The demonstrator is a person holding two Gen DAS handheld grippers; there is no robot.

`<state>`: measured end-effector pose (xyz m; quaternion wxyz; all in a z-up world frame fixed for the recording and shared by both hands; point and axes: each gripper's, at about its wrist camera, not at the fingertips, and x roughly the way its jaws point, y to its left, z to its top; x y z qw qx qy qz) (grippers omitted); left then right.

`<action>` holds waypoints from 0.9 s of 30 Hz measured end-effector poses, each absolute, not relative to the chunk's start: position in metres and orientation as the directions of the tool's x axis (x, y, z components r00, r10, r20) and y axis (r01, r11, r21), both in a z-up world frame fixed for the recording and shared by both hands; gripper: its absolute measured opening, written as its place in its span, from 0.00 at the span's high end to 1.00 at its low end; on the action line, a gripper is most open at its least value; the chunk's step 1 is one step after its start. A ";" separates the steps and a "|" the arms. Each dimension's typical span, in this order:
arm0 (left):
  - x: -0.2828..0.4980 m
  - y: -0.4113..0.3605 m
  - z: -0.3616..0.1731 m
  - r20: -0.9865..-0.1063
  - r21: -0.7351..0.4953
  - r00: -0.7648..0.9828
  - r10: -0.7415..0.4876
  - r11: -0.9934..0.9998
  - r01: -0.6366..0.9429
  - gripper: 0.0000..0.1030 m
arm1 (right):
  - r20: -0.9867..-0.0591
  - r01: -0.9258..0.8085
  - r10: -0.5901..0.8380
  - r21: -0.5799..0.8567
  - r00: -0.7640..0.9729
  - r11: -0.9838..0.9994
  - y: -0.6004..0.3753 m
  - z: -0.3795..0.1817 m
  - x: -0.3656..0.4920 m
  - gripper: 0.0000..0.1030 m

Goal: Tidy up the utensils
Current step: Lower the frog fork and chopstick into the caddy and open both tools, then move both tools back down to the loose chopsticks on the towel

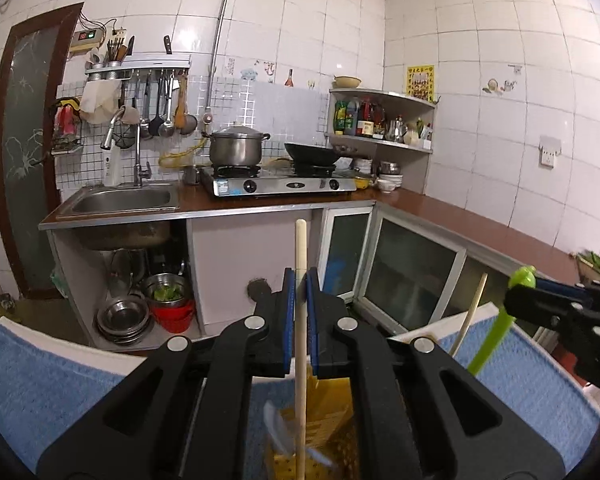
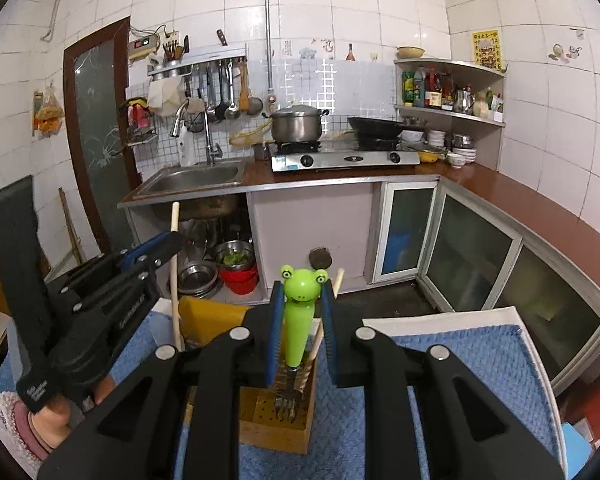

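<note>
**A:** Left view first. What are your fingers doing, and what worries you?

**B:** My left gripper (image 1: 301, 280) is clamped nearly shut on a thin wooden stick (image 1: 301, 320), most likely a chopstick, held upright. Its lower end hangs directly above the yellow-wood utensil holder (image 1: 340, 432), which stands on the blue towel (image 1: 40, 392). The stick is thin and smooth, so it could pivot between my pads and miss the opening, or knock the white utensil (image 1: 278, 432) just left of the holder's middle.

**A:** What can't you read there?

**B:** That white thing is blurred; I cannot name it. My own gripper body covers most of the holder, so I cannot tell which compartment lies under the tip.

**A:** And the right view?

**B:** My right gripper (image 2: 300, 312) holds the green frog-handled fork (image 2: 299, 320) with a narrow gap, tines down, right over the holder (image 2: 272, 428). A second wooden stick (image 2: 324, 320) leans out of the holder just beside the frog handle. If I lower crooked, the fork may catch on that stick or on the holder's rim and tip the box.

**A:** Anything hidden?

**B:** The tines are dim against the perforated floor; whether they touch it I cannot tell. My left gripper (image 2: 156, 252) sits left of the holder, and both descending together could collide above it.
</note>
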<state>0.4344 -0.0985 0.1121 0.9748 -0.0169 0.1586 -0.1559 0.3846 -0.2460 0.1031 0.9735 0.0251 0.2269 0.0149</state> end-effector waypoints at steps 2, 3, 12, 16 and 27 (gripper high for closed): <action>0.428 -0.096 0.104 -0.311 -0.077 0.904 -0.294 0.956 0.285 0.96 | -0.441 -0.019 0.045 0.062 0.897 0.998 -0.245 0.094 0.384 0.82; 0.426 -0.095 0.101 -0.315 -0.077 0.903 -0.292 0.956 0.283 0.95 | -0.439 -0.021 0.049 0.069 0.897 0.997 -0.244 0.089 0.384 0.82; 0.404 -0.084 0.091 -0.334 -0.060 0.909 -0.249 0.968 0.243 0.95 | -0.418 -0.010 0.035 0.062 0.908 0.998 -0.241 0.047 0.378 0.82; 0.400 -0.080 0.086 -0.368 -0.046 0.898 -0.242 0.969 0.242 0.93 | -0.407 -0.017 0.043 0.066 0.912 0.998 -0.241 0.038 0.376 0.82; 0.360 -0.066 0.094 -0.401 -0.044 0.890 -0.216 0.975 0.216 0.44 | -0.407 -0.037 0.067 0.081 0.911 0.996 -0.249 0.054 0.345 0.51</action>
